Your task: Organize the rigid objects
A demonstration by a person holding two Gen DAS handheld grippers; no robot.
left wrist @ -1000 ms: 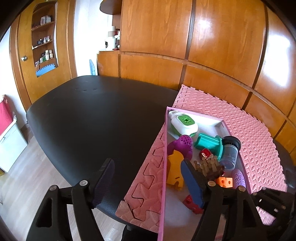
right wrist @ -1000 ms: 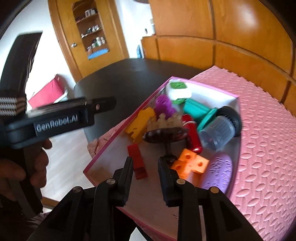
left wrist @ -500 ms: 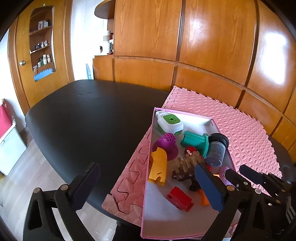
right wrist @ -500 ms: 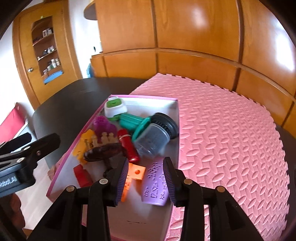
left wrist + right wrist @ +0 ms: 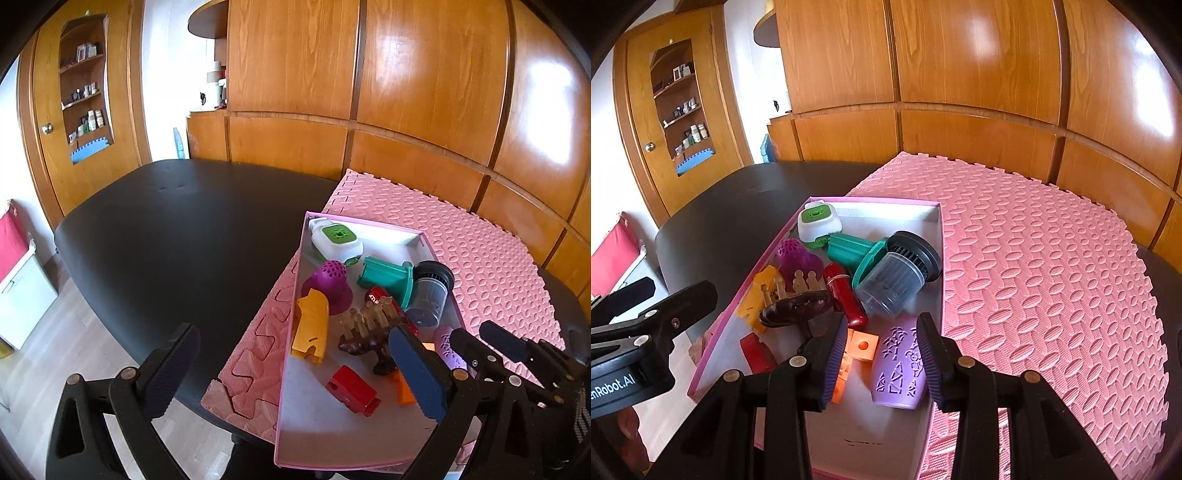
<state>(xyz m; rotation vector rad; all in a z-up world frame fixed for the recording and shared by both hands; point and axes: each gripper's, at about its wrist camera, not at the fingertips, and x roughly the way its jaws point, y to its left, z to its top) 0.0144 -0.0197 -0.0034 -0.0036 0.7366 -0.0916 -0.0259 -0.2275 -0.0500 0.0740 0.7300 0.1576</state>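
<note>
- Toys lie heaped in a pink-rimmed box (image 5: 289, 354) on a pink foam mat (image 5: 461, 236), which covers the right part of the black tabletop (image 5: 177, 229).
- Left wrist view: the left tongs (image 5: 295, 373) now stand wide open and empty; a second ago they were narrower and closer in over the box. One pad hangs over the tabletop edge, the other over the box, hiding part of an orange block (image 5: 403, 391).
- In the box: a white and green gadget (image 5: 336, 240), purple cone (image 5: 328, 280), yellow piece (image 5: 312, 326), teal part (image 5: 388, 275), clear cup with a dark cap (image 5: 430, 291), brown wooden massager (image 5: 369, 332), red block (image 5: 352, 389).
- Right wrist view: the right tongs (image 5: 882, 354) have swung from the massager (image 5: 798, 306) and red block (image 5: 757, 350) towards the mat side. They are part open, gripping nothing, and frame a lilac patterned tube (image 5: 899, 363) lying below them by the box's right wall.
- The other tool (image 5: 642, 332) juts in at the left, beside the box.
</note>
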